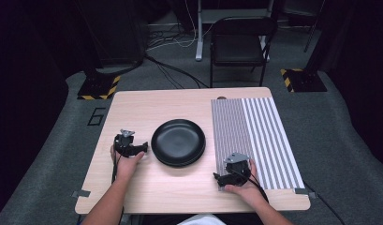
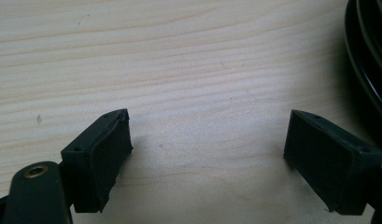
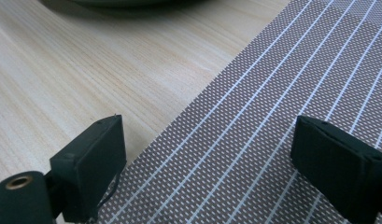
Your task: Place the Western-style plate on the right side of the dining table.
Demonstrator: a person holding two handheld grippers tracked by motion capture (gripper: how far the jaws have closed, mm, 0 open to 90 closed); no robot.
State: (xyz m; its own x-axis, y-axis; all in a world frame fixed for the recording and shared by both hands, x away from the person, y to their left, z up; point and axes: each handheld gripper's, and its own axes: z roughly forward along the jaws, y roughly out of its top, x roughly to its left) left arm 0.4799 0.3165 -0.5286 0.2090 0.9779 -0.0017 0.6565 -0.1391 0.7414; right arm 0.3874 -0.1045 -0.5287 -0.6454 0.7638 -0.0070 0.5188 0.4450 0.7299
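Table (image 1: 147, 183): light wood top, with a person's forearms entering from the near edge.
Left gripper (image 1: 144, 148): held low over bare wood at the near left, jaws spread wide with nothing between them; its tips point right toward the plate.
Black plate (image 1: 178, 142): round and dark, lying flat near the table's centre, just right of the left gripper (contact between the two cannot be judged). In the left gripper view its rim (image 2: 368, 56) curves along the right edge.
Striped mat (image 1: 254, 136): grey and white stripes, lying flat over the right part of the table, from the far edge toward the near one.
Right gripper (image 1: 218, 178): held at the near left corner of the mat, jaws wide and empty.
Right gripper view: one jaw stands over wood, the other over the mat (image 3: 272, 116).
Chair (image 1: 239, 44): dark, on the floor beyond the far edge.
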